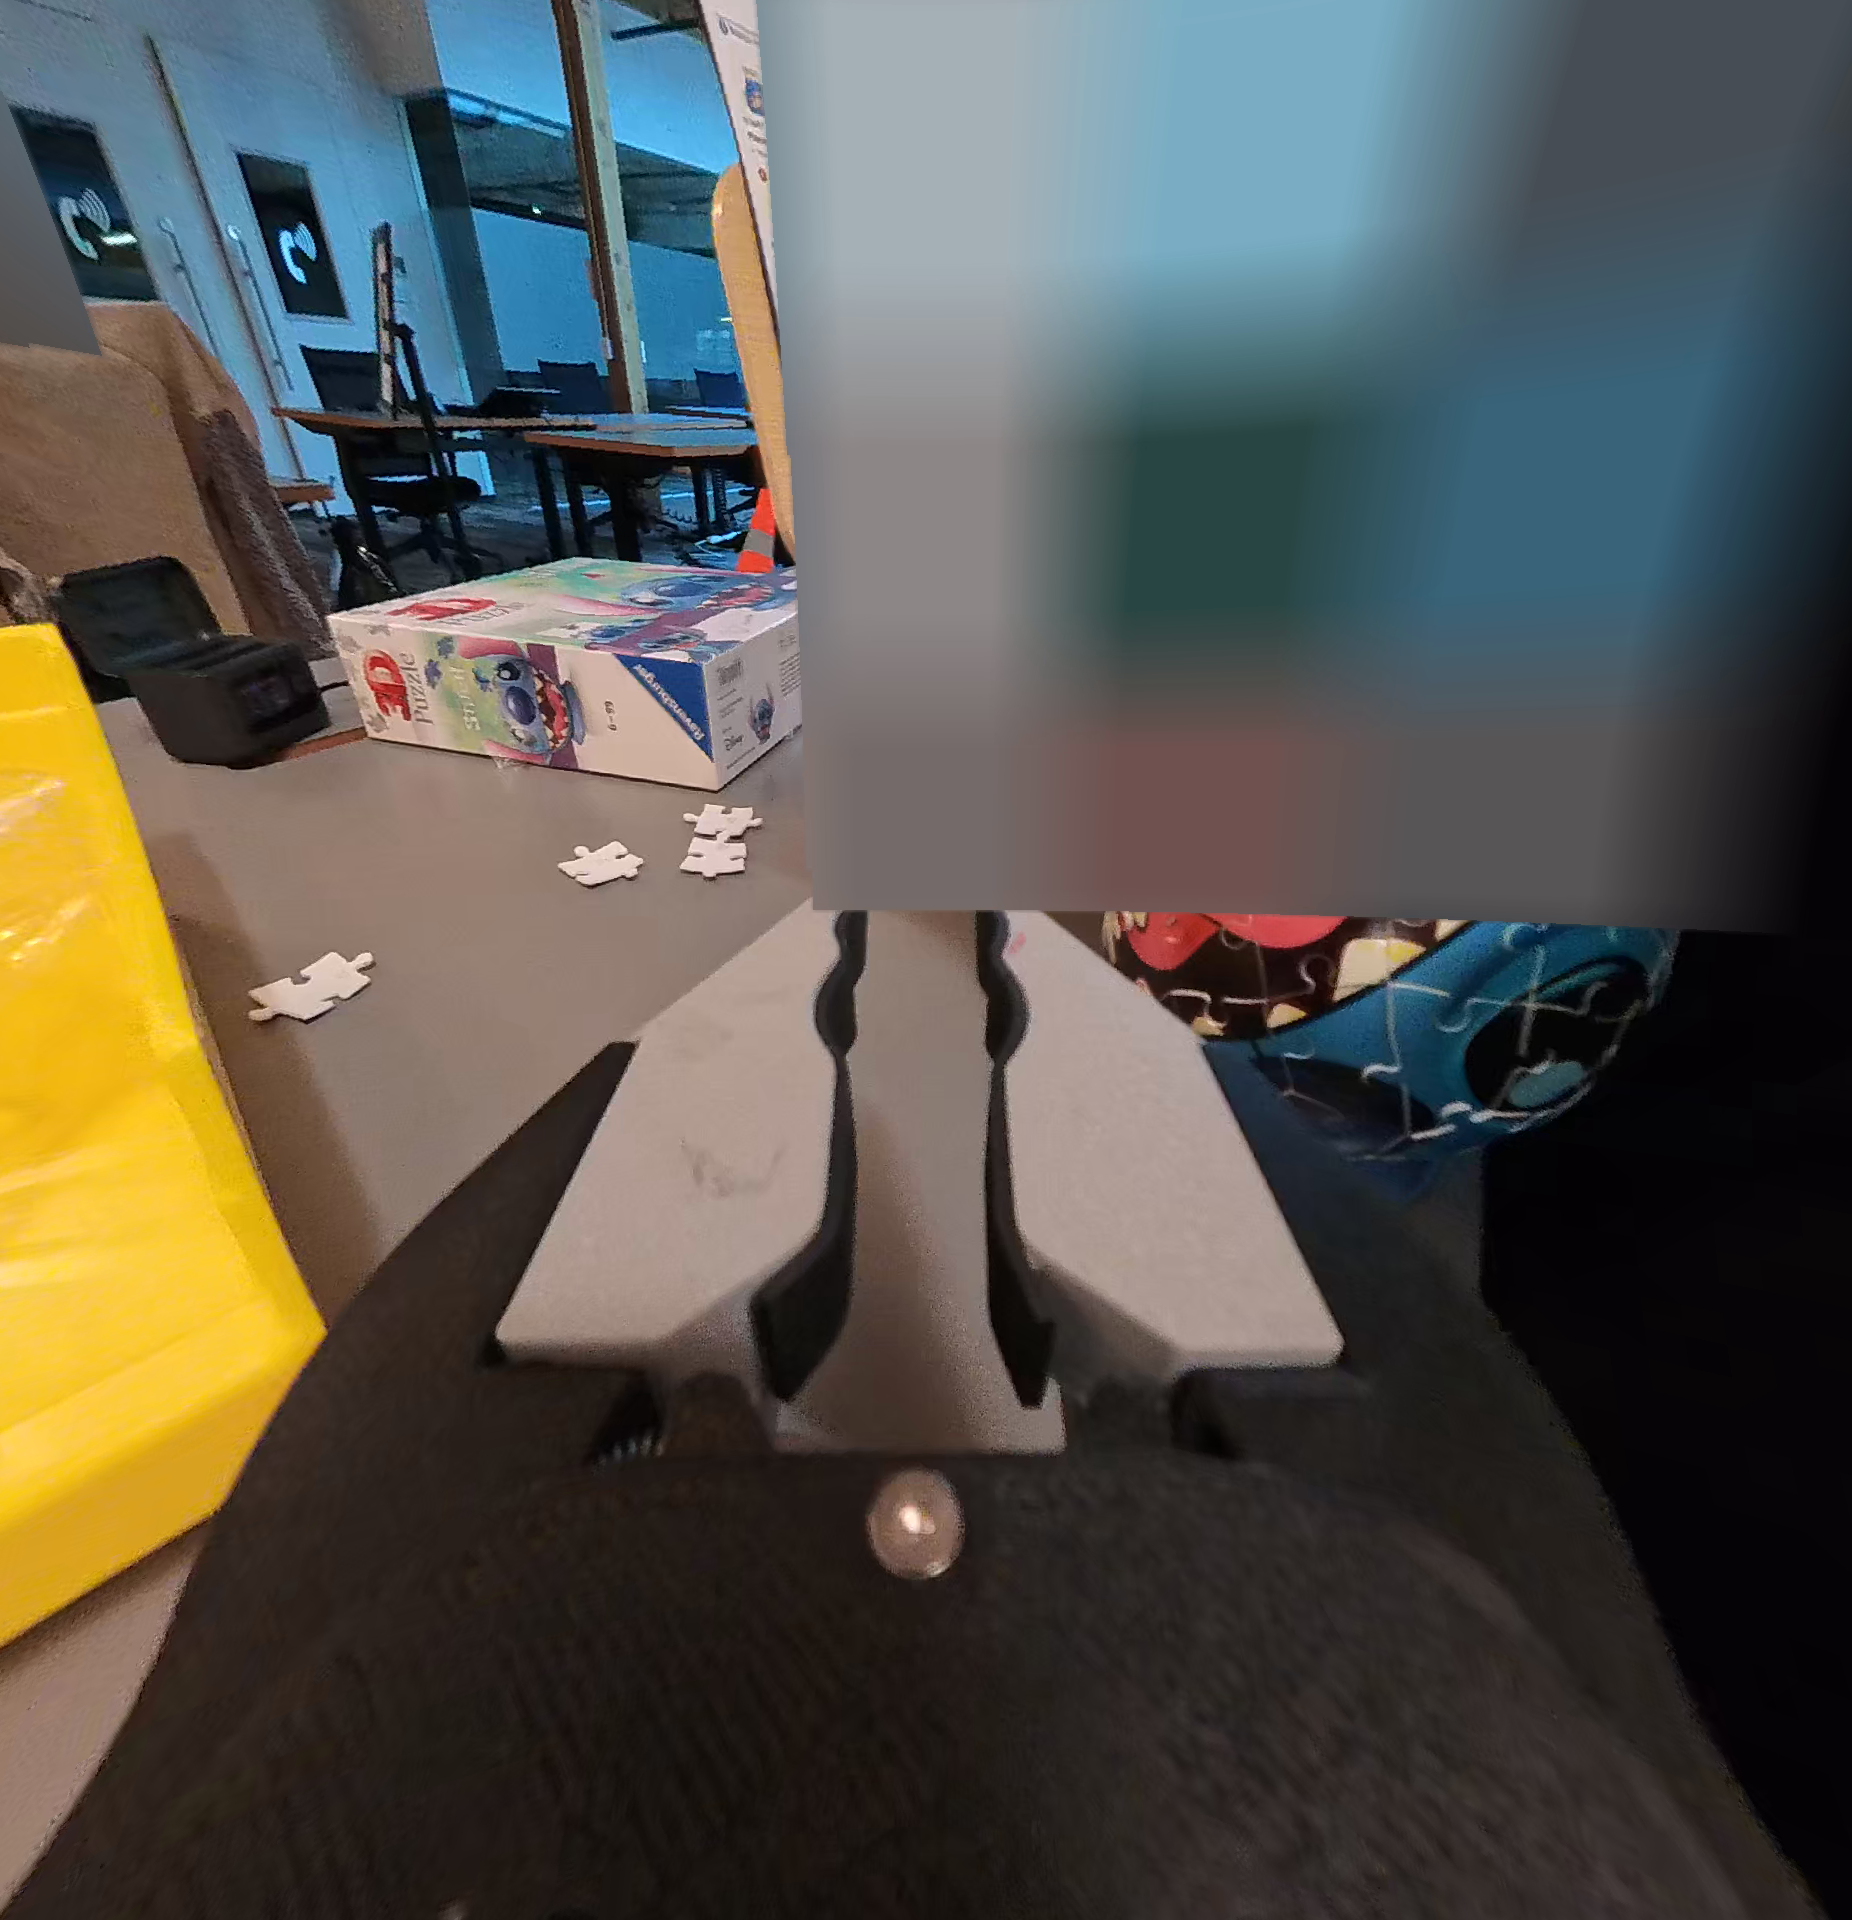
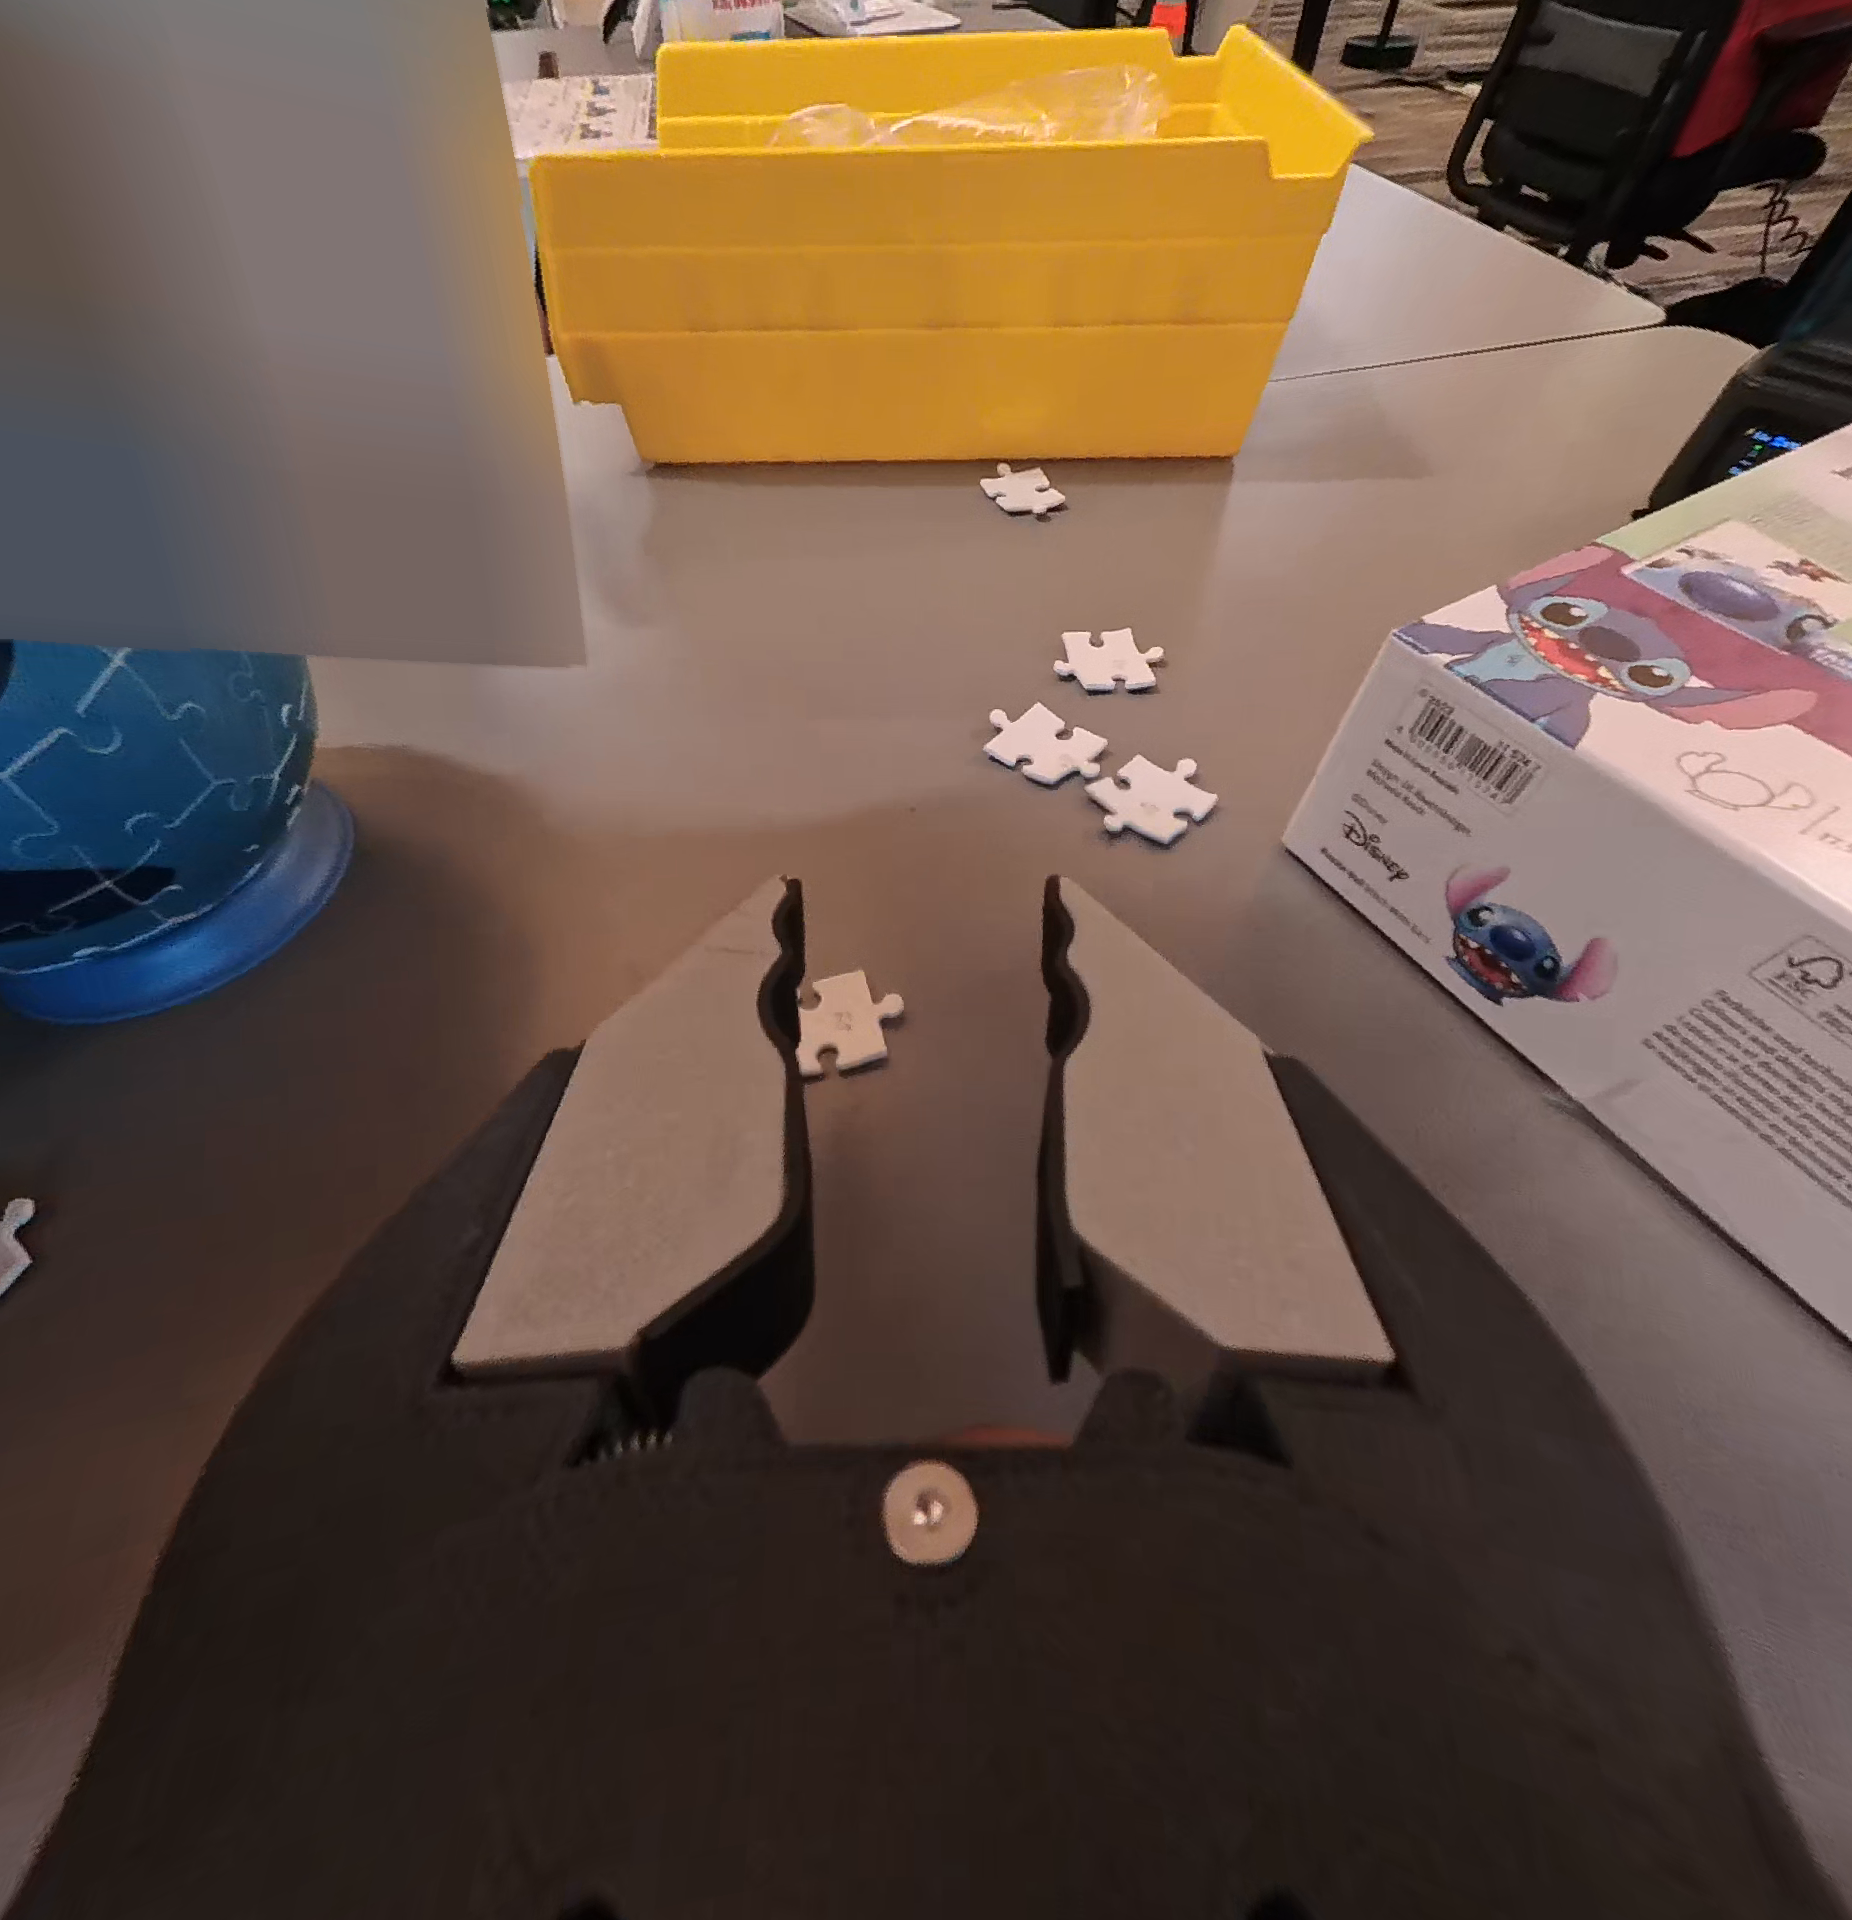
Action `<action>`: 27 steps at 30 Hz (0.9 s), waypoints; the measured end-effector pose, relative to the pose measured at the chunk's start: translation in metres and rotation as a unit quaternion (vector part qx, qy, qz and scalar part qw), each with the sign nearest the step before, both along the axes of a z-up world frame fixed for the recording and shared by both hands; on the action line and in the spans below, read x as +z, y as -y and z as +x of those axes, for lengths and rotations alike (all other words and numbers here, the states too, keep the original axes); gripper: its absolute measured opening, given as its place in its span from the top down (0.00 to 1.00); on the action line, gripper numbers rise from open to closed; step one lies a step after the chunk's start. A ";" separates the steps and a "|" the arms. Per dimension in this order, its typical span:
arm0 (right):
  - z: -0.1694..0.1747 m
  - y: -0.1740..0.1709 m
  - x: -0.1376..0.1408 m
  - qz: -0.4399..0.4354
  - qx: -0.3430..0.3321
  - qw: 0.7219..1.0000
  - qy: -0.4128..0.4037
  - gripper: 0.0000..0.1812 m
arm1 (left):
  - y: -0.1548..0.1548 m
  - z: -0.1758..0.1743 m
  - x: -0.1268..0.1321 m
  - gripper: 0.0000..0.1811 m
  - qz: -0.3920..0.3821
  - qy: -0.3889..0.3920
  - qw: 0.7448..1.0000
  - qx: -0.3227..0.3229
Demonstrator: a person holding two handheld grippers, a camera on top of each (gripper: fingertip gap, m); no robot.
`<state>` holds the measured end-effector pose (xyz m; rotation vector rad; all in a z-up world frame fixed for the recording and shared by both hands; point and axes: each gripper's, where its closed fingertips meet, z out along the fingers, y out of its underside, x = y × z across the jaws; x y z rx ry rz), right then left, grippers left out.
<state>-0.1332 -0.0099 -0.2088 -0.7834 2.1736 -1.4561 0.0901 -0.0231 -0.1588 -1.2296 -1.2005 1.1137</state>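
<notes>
Puzzle piece (image 2: 847,1023), white side up, lies flat on the grey table (image 2: 756,644), between the parted jaws of the right gripper (image 2: 917,904) and just beside its left finger; nothing is held. It looks thin, light, stiff and likely slippery; lying flat, it offers only its edges for a hold. Four more pieces (image 2: 1047,743) lie ahead, toward the yellow bin (image 2: 922,343), with the puzzle box (image 2: 1628,883) to the right. The left gripper (image 1: 917,935) shows a narrow empty gap between its jaws; the blue puzzle ball (image 1: 1421,1029) sits just beside it.
</notes>
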 end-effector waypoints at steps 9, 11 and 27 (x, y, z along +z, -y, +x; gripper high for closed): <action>0.027 -0.009 0.012 -0.010 0.047 0.998 0.037 0.81 | 0.000 0.000 0.000 0.89 0.019 -0.001 1.000 -0.016; 0.040 -0.014 0.019 -0.013 0.068 0.997 0.039 0.81 | -0.001 0.000 0.000 0.89 0.024 0.000 0.999 -0.022; 0.144 -0.047 0.047 0.042 0.282 0.958 -0.031 0.84 | -0.054 -0.017 -0.038 0.88 0.000 0.149 0.969 -0.197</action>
